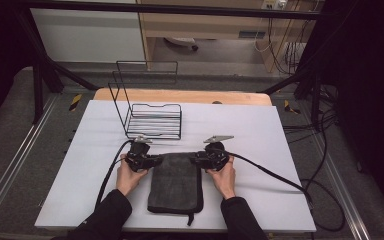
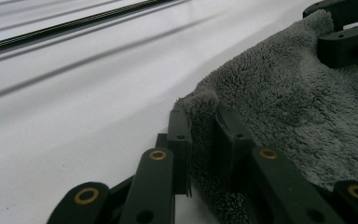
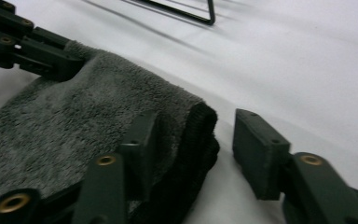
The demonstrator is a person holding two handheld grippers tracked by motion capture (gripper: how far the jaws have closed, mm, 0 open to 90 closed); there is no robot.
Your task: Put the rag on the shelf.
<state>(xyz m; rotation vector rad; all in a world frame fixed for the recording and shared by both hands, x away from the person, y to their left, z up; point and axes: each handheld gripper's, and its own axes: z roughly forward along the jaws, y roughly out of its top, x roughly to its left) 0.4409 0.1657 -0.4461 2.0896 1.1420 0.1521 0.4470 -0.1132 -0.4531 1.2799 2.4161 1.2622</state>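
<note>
A folded grey towel [image 1: 176,182] lies at the lower centre of the high view on the white table [image 1: 260,130], its far corners met by both tools. In the left gripper view, the left gripper [image 2: 201,135] is closed on the towel's corner, the pile pinched between its jaws. In the right gripper view, the right gripper [image 3: 193,144] is seen with jaws apart, one jaw pressed into the fold and the other clear of it. If a lift is begun now, the right corner is likely to be dropped and the folded layers pulled askew. A wire rack [image 1: 152,117] stands just beyond the towel, above centre, and could be struck by a forward sweep.
</note>
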